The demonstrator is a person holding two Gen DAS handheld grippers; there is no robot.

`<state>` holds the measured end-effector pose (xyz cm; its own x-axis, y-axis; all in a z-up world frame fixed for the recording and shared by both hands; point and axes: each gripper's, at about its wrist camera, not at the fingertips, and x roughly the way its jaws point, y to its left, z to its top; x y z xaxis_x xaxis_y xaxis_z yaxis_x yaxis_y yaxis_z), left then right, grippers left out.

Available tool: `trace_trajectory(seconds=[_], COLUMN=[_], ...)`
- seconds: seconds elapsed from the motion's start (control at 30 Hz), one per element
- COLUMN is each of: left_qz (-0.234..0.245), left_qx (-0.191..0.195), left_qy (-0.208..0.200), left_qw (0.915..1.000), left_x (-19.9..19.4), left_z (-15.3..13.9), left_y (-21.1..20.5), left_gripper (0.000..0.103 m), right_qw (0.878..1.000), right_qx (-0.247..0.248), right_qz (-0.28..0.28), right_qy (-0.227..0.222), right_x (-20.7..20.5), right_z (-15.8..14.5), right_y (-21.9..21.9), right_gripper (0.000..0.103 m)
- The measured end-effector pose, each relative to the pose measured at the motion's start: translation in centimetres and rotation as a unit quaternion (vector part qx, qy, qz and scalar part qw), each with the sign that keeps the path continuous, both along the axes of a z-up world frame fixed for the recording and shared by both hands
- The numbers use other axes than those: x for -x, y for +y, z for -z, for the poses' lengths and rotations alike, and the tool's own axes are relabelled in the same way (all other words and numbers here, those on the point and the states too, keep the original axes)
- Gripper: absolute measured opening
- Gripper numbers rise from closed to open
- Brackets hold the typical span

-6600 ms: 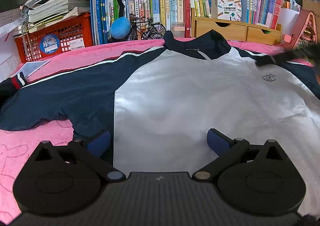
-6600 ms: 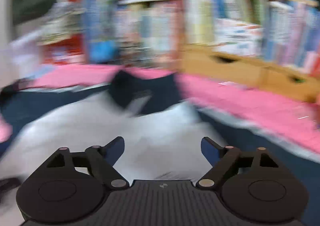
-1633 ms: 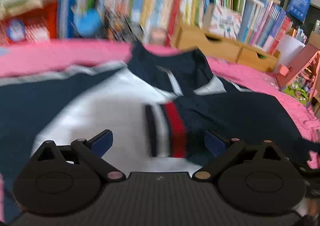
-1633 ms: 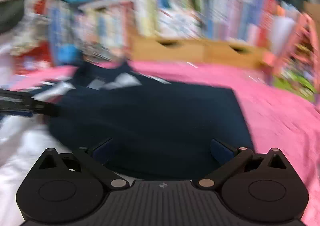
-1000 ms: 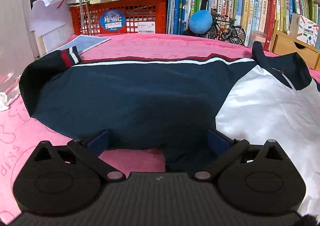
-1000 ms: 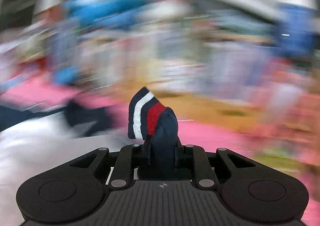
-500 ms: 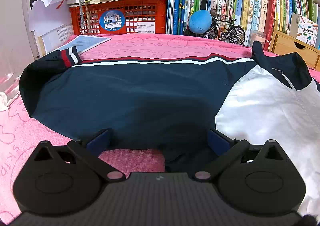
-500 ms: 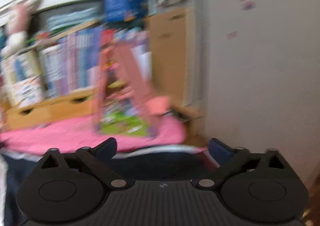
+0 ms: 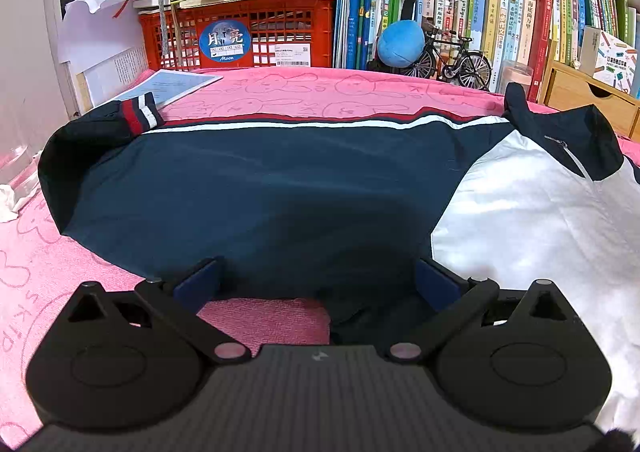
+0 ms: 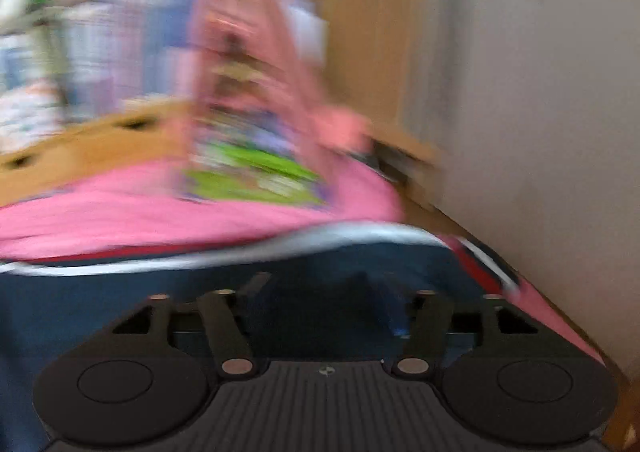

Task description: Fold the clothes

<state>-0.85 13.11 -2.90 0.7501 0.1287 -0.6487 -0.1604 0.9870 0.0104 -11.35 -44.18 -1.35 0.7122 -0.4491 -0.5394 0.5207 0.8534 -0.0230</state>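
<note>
A navy and white jacket (image 9: 260, 192) lies spread on the pink cover (image 9: 288, 92). Its left sleeve stretches to a striped cuff (image 9: 138, 116), and the collar (image 9: 560, 132) is at the right. My left gripper (image 9: 316, 280) stands open low over the sleeve's near edge, with nothing pinched. The right wrist view is blurred. There my right gripper (image 10: 328, 296) hangs over the other navy sleeve (image 10: 100, 304), short of its striped cuff (image 10: 480, 264). Its jaws are closing with navy cloth between them, and the pads do not visibly press on it.
A red crate (image 9: 240, 32), books (image 9: 460, 12), a blue ball (image 9: 400, 44) and a toy bicycle (image 9: 456, 60) line the back. A pink toy house (image 10: 256, 92) and wooden drawers (image 10: 80, 144) stand behind the right sleeve. A wall (image 10: 540, 92) is close on the right.
My right gripper let go of the striped cuff, swung right and sank over the sleeve near the wall; its jaws are narrower than half a second ago. The left gripper has not moved.
</note>
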Motion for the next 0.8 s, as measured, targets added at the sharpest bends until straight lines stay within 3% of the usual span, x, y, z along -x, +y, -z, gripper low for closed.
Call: trace_trajectory(seconds=[0.07,0.17,0.3,0.4,0.47,0.63,0.73,0.8], left_qz=[0.013,0.035,0.007,-0.026,-0.036,-0.057,-0.078,-0.091], left_qx=[-0.017,-0.088,-0.210,-0.266,-0.283,-0.277,-0.214,-0.153], left_qy=[0.006,-0.007,-0.024,-0.010,0.018,0.077,0.067,0.065], left_qw=[0.9998,0.9955,0.9773,0.9635,0.9582,0.9560,0.9714,0.9819], left_x=[-0.3,-1.3,-4.7,-8.1,-10.4,-14.8,-15.5,-15.8], left_z=[-0.5,-2.4,-4.1,-3.4,-2.1,0.4,0.2,-0.1], left_y=[0.1,1.0,4.1,7.4,9.6,14.1,16.6,18.1], left_gripper=[0.103,0.103,0.103,0.103,0.102,0.099,0.096,0.073], right_qw=[0.997,0.980,0.944,0.918,0.902,0.888,0.884,0.884], right_qx=[0.020,0.024,-0.007,-0.021,-0.022,-0.022,-0.017,-0.017], right_qz=[-0.075,-0.190,-0.326,-0.395,-0.430,-0.459,-0.467,-0.467], right_qy=[-0.025,-0.052,-0.059,-0.044,-0.030,0.004,0.018,0.030], right_x=[-0.2,-0.9,-2.7,-4.4,-5.5,-7.0,-7.4,-7.6], right_z=[-1.8,-3.7,-4.4,-3.4,-2.4,-0.4,0.9,1.7], right_y=[4.7,11.6,20.7,26.9,30.8,36.0,37.4,37.9], right_gripper=[0.083,0.088,0.089,0.089,0.089,0.089,0.089,0.089])
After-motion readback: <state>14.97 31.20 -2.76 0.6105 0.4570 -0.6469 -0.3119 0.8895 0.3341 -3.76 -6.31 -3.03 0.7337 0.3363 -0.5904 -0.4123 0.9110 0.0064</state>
